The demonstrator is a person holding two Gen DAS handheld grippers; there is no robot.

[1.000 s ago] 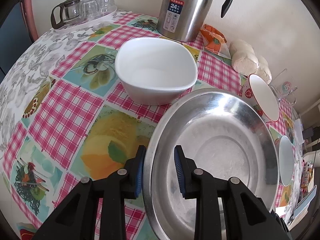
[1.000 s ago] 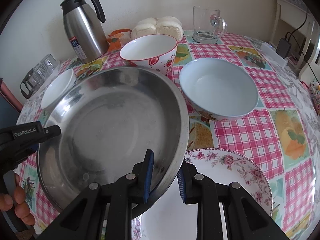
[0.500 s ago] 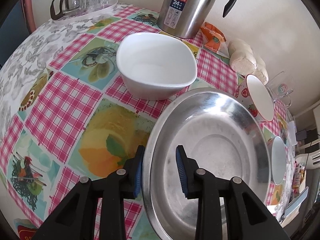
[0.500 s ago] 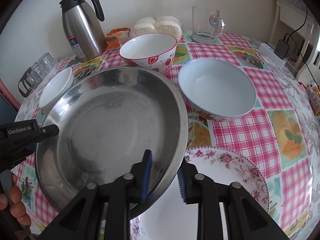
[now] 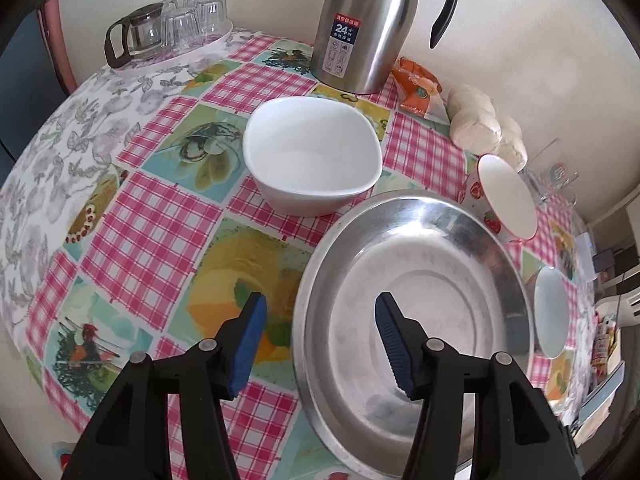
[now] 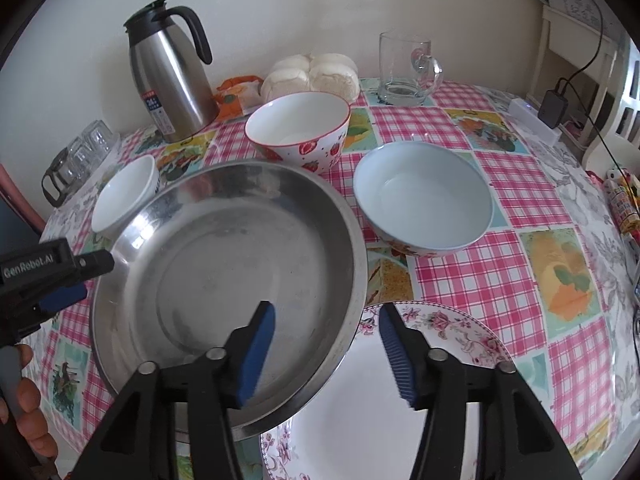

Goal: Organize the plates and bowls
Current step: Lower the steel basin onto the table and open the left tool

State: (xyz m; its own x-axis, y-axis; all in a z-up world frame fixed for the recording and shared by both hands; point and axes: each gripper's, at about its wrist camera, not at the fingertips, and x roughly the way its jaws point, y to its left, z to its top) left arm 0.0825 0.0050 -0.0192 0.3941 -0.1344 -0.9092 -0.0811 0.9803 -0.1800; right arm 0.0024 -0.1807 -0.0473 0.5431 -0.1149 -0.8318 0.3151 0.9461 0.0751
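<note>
With both grips let go, steel pan [image 6: 224, 280] resting partly on floral plate [image 6: 440, 344], near table's front edge.
Could slide or tip if nudged: slick, shallow, round metal on glazed china. Left gripper [image 5: 318, 336] and right gripper [image 6: 326, 344] spread wide, straddling the rim. Beyond: smooth ceramic bowls, white bowl [image 5: 312, 156], strawberry bowl [image 6: 298, 128], pale blue bowl [image 6: 424, 200], on glossy checked tablecloth [image 5: 152, 232].

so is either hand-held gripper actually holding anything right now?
No. Left hand-held gripper and right hand-held gripper are both open, each straddling the steel pan's rim without clamping it.
</note>
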